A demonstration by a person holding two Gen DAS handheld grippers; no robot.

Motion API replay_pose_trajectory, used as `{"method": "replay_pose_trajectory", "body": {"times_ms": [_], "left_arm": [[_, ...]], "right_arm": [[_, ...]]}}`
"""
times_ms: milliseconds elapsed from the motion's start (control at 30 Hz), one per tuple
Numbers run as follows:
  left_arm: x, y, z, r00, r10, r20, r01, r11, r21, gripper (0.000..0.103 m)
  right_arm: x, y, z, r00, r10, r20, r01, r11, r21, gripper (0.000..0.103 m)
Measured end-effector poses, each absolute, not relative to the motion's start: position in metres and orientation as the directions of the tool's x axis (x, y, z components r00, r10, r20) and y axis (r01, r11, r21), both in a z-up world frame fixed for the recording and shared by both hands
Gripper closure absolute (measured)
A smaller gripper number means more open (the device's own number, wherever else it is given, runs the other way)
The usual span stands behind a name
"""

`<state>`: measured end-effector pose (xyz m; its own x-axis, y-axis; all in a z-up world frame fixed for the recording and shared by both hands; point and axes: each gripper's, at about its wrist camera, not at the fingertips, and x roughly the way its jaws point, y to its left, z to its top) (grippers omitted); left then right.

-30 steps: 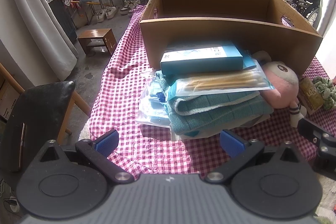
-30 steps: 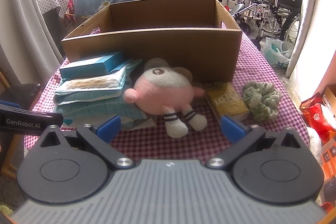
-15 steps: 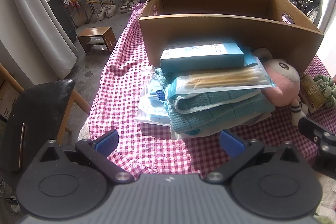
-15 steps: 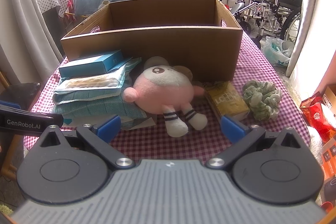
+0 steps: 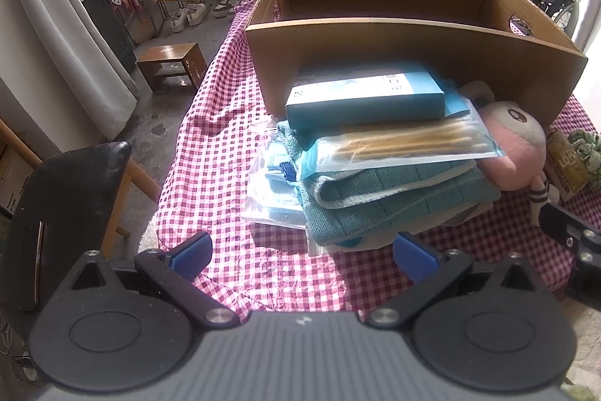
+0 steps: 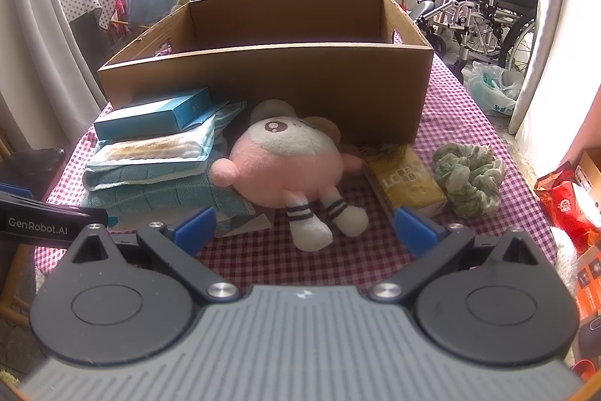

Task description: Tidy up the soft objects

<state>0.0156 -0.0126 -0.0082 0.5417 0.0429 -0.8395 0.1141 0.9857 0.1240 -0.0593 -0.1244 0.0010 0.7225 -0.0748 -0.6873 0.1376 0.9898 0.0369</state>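
- The left hand-held gripper (image 5: 302,252) has eased a little nearer the stack by the worktop's left edge: blue box (image 5: 366,100), swab packet (image 5: 398,147), teal towel (image 5: 394,198). Its jaws are wide apart and empty.
- The right hand-held gripper (image 6: 304,232) has barely shifted, also wide open and empty, facing the pink plush (image 6: 289,156).
- Everything soft lies against the cardboard box (image 6: 263,74), whose visible interior holds nothing, so sorting looks unstarted.

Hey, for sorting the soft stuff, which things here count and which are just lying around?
For the job:
plush toy
teal towel
green scrunchie
cardboard box, probably where they go

Lying about:
blue carton
swab packet
yellow pack
wheelchair
stool

Both grippers, left and right, are open and empty.
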Motion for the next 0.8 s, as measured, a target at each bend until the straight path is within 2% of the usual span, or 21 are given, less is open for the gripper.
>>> {"method": "replay_pose_trajectory", "body": {"times_ms": [167, 400, 567, 667, 733, 800], "left_arm": [[0.02, -0.012, -0.006, 0.551, 0.036, -0.834, 0.129, 0.983, 0.128, 0.0], [0.026, 0.0, 0.013, 0.612, -0.035, -0.79, 0.17, 0.982, 0.088, 0.0], [0.04, 0.023, 0.02, 0.654, -0.167, -0.738, 0.184, 0.981, -0.059, 0.0], [0.05, 0.032, 0.021, 0.679, -0.213, -0.703, 0.192, 0.975, -0.11, 0.002], [0.058, 0.03, 0.02, 0.681, -0.218, -0.699, 0.21, 0.973, -0.099, 0.008], [0.068, 0.028, 0.016, 0.668, -0.233, -0.707, 0.234, 0.967, -0.098, 0.014]], "right_arm": [[-0.054, -0.129, 0.001, 0.729, -0.095, -0.678, 0.154, 0.988, 0.027, 0.001], [-0.047, -0.148, 0.016, 0.802, -0.07, -0.594, 0.127, 0.99, 0.055, 0.001], [-0.029, -0.157, 0.048, 0.876, 0.089, -0.473, -0.002, 0.983, 0.182, 0.001], [-0.007, -0.155, 0.061, 0.868, 0.222, -0.444, -0.097, 0.953, 0.285, 0.001], [0.013, -0.15, 0.061, 0.828, 0.32, -0.461, -0.153, 0.919, 0.364, 0.005], [0.035, -0.142, 0.055, 0.767, 0.405, -0.497, -0.186, 0.882, 0.433, 0.019]]}}
